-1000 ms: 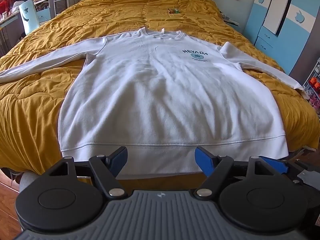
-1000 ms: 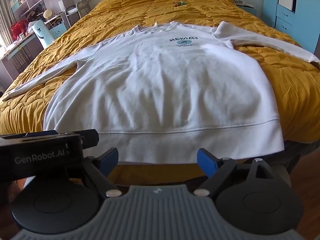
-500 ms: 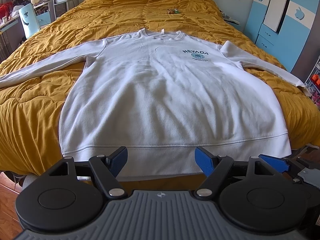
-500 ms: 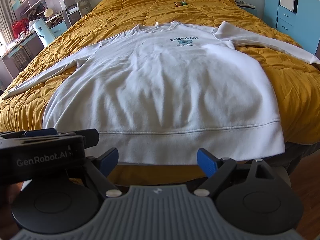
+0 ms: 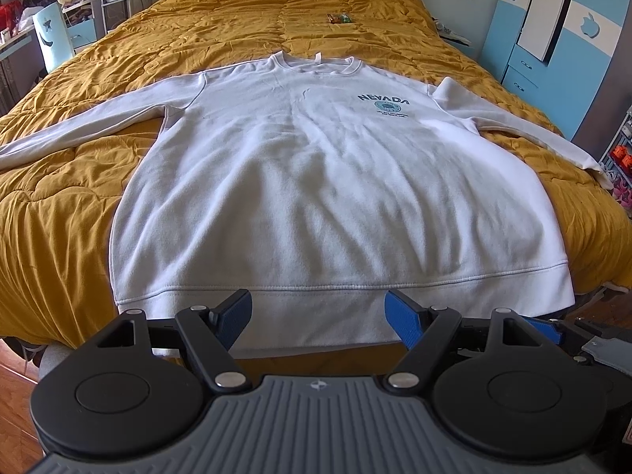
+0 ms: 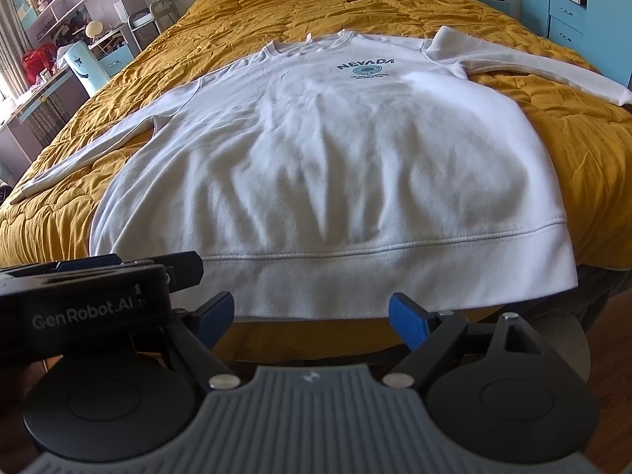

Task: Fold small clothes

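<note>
A white, soft fleece crew-neck sweatshirt with a dark "NEVADA" chest print (image 5: pixel 316 205) is lying flat and face up on a mustard-yellow quilted bedspread (image 5: pixel 71 197), sleeves spreading outward, its ribbed hem hanging over the bed's near edge. Just below that hem, the left gripper (image 5: pixel 318 312) and the right gripper (image 6: pixel 310 314) are hovering with blue-padded fingers spread apart, grasping nothing.

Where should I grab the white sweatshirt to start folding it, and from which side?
Probably the sweatshirt by its hem band: it is nearest, hangs over the bed edge, and lies flat. Come from the foot of the bed, one open gripper near each hem corner.
</note>
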`<state>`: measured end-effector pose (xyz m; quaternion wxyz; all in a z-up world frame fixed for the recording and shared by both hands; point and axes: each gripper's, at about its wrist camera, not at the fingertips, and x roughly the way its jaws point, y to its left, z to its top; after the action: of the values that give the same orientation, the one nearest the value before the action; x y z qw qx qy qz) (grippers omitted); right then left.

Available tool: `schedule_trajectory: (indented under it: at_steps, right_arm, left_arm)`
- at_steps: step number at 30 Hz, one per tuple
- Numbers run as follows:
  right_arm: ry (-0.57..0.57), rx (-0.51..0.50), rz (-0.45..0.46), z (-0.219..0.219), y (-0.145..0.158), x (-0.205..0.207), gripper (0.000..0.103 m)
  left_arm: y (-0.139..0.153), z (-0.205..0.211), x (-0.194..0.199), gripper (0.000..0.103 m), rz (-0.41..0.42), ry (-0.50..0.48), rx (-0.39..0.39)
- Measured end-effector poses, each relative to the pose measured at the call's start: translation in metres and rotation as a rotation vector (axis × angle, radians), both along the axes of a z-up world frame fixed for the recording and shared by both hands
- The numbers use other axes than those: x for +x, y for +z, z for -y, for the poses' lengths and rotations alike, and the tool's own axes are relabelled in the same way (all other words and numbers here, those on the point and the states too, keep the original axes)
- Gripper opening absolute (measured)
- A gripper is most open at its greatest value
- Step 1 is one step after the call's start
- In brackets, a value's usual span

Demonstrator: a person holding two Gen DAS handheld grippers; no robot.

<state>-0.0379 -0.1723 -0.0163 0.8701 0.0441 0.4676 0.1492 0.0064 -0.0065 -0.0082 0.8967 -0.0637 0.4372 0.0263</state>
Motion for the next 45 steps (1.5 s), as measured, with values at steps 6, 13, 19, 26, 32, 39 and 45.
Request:
schedule_trajectory:
  at_steps: [6,13,19,26,32,39,45]
  right_arm:
    - [0.000,-0.006,-0.002,-0.0010,-0.0014,0.0005,0.081]
    - [0.008,-0.016,0.009,-0.0023,-0.0017,0.0000,0.081]
    - [0.011,-0.014,0.003,-0.0025,-0.0030,0.0002,0.081]
    - [0.013,-0.025,0.008,-0.0034,-0.0033,0.0003,0.081]
    - [0.015,-0.037,0.020,-0.0046,-0.0030,-0.0006,0.081]
    - [0.015,-0.038,0.017,-0.0044,-0.0036,-0.0001,0.081]
    - [0.015,-0.037,0.017,-0.0045,-0.0040,-0.0001,0.081]
  left_arm:
    - [-0.0012,-0.0009,0.0000,0.090,-0.004,0.001,0.000]
    - [-0.0017,-0.0007,0.0006,0.090,-0.009,-0.004,-0.003]
    - [-0.0036,-0.0007,0.0005,0.090,-0.012,-0.005,-0.004]
    - [-0.0059,-0.0023,0.0010,0.090,-0.016,-0.007,0.000]
    - [-0.0068,-0.0024,0.0015,0.090,-0.017,-0.010,0.000]
    - [-0.0080,-0.0023,0.0026,0.090,-0.026,-0.015,-0.004]
    - [-0.0081,-0.0032,0.0032,0.090,-0.031,-0.015,-0.009]
